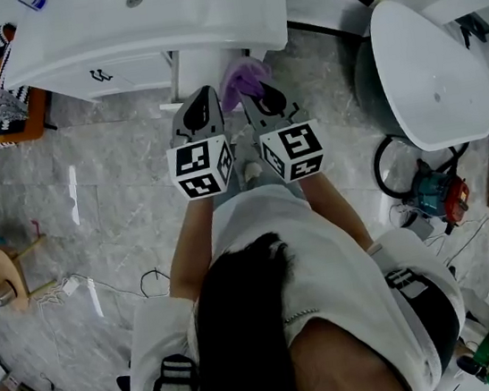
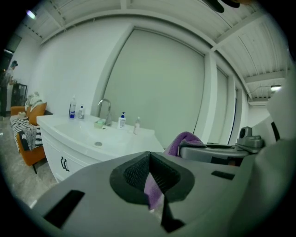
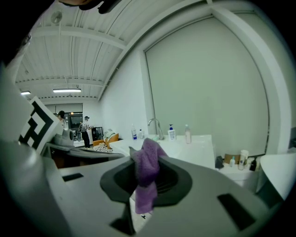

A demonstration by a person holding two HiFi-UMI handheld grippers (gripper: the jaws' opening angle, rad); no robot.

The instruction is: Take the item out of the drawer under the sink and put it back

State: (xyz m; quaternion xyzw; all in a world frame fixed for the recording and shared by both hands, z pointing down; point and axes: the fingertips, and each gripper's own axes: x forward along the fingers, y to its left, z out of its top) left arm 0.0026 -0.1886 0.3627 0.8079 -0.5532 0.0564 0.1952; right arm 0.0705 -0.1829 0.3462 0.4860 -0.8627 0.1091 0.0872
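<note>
L gripper [image 1: 204,96] & R gripper [image 1: 261,97]: jaws nearly closed, both pinching soft purple fabric cloth [image 1: 242,78], side by side before white vanity sink [image 1: 202,24].

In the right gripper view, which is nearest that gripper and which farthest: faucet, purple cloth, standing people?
1. The purple cloth, pinched in the right gripper itself.
2. The faucet, on the sink ahead.
3. The standing people, far back at left.

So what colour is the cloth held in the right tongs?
Purple. The soft purple cloth shows best in the right gripper view.
</note>
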